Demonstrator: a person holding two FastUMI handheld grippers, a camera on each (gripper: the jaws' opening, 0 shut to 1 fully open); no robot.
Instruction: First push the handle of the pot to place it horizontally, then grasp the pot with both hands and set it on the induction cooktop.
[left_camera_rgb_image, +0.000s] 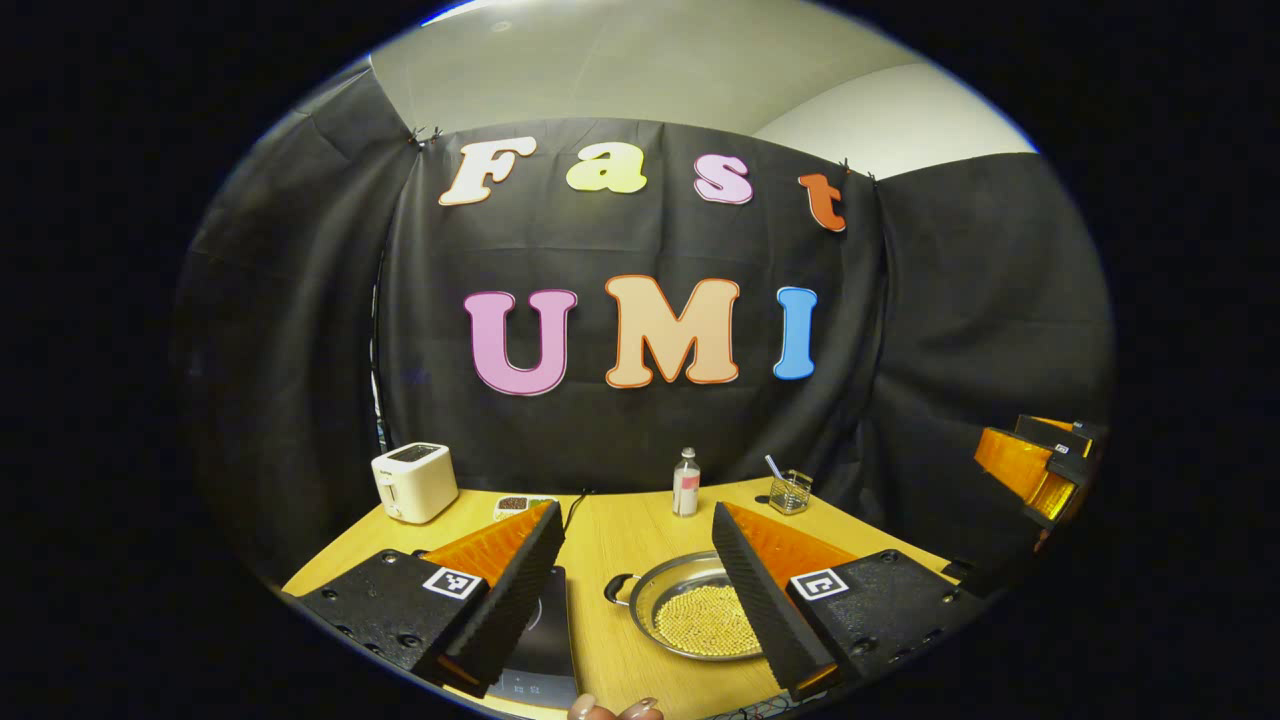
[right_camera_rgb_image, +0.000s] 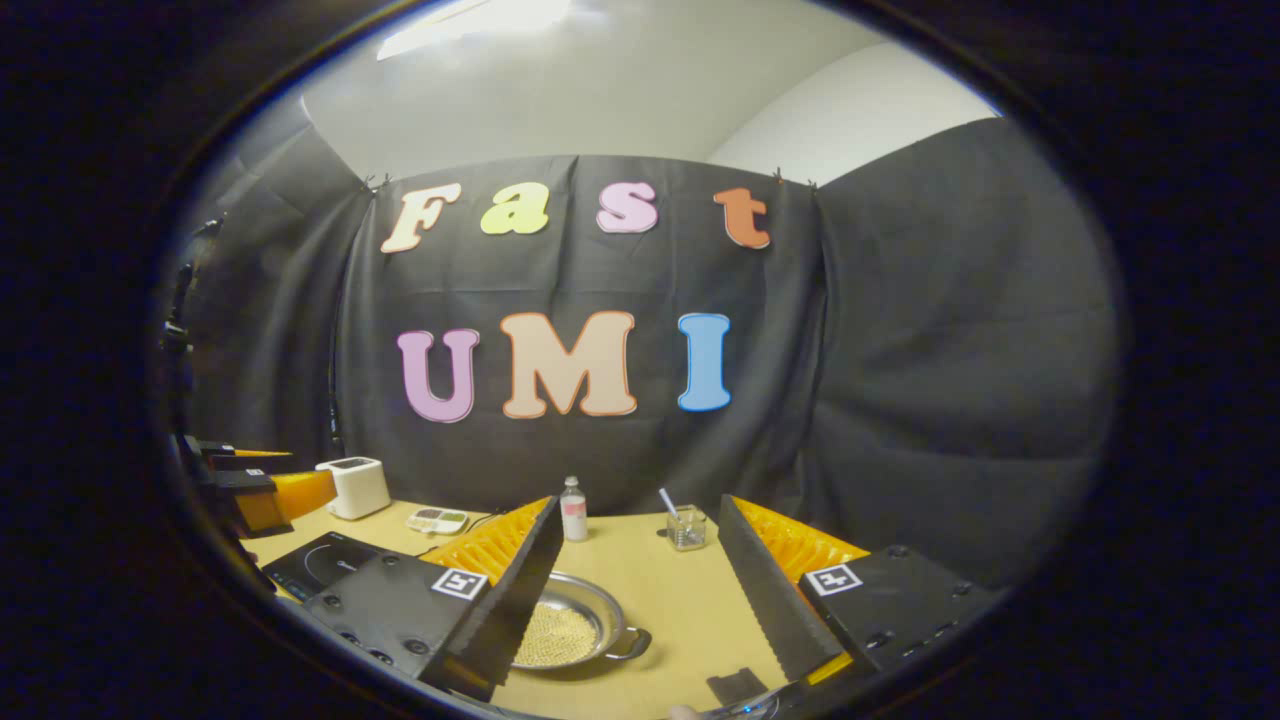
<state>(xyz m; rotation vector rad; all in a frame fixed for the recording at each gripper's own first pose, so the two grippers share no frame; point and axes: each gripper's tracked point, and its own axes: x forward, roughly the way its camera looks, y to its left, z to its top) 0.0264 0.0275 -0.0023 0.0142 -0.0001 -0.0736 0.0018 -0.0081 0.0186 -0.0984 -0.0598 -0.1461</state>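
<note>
Hovering with fingers spread and empty, the left gripper (left_camera_rgb_image: 630, 590) and right gripper (right_camera_rgb_image: 640, 590) flank the pot (left_camera_rgb_image: 690, 615) – sitting on the table (left_camera_rgb_image: 610, 545) beside the induction cooktop (left_camera_rgb_image: 540, 650) – leaving both push and lift apparently undone.

left hand-held gripper (left_camera_rgb_image: 640, 590): jaws wide apart, holding nothing, level | right hand-held gripper (right_camera_rgb_image: 640, 590): jaws wide apart, holding nothing, level | fingertips (left_camera_rgb_image: 612, 710): just below the left hand-held gripper
</note>
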